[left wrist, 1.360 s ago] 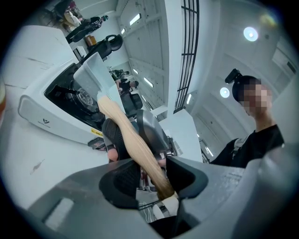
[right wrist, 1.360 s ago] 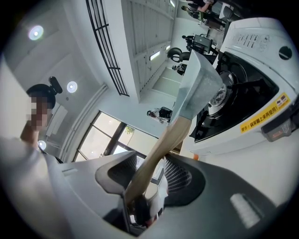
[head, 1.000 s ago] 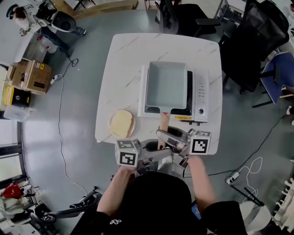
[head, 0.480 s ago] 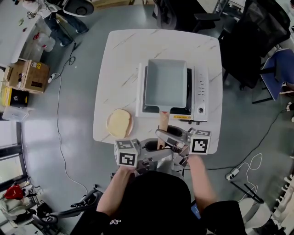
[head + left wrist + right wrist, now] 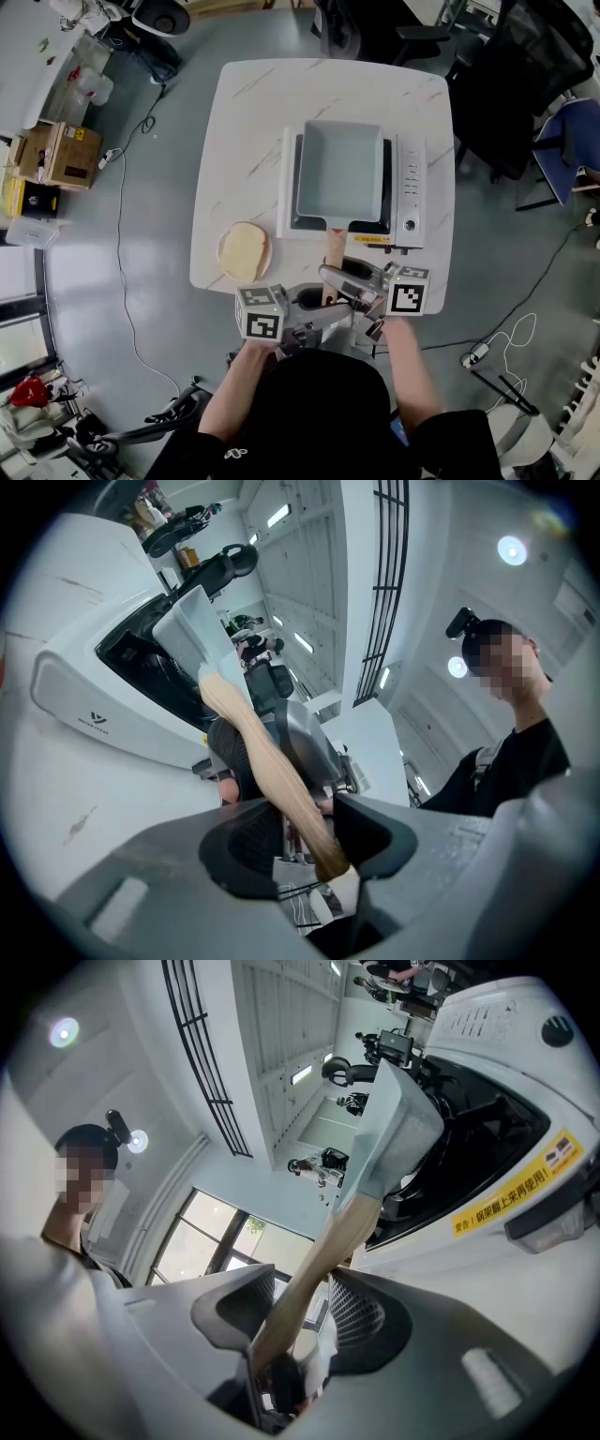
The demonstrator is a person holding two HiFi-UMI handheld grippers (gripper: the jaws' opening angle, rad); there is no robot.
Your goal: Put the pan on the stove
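I see pan (image 5: 339, 173) flat on stove (image 5: 409, 187), right half of bench (image 5: 253, 122), wooden handle (image 5: 334, 246) pointing at near edge. 2 tools on that handle: left gripper (image 5: 305, 822) jaws wide, handle loose between; right gripper (image 5: 300, 1312) jaws wide too, handle between, seemingly unclamped. Risk: I back out skewed, pad snags handle, pan dragged off stove toward near edge. Bread (image 5: 247, 251) by near-left corner could get knocked.

matt grey metal pan (image 5: 339, 173) with a smooth pale wooden handle (image 5: 335, 248); glossy white plastic stove (image 5: 411, 187); smooth marbled surface (image 5: 248, 141).
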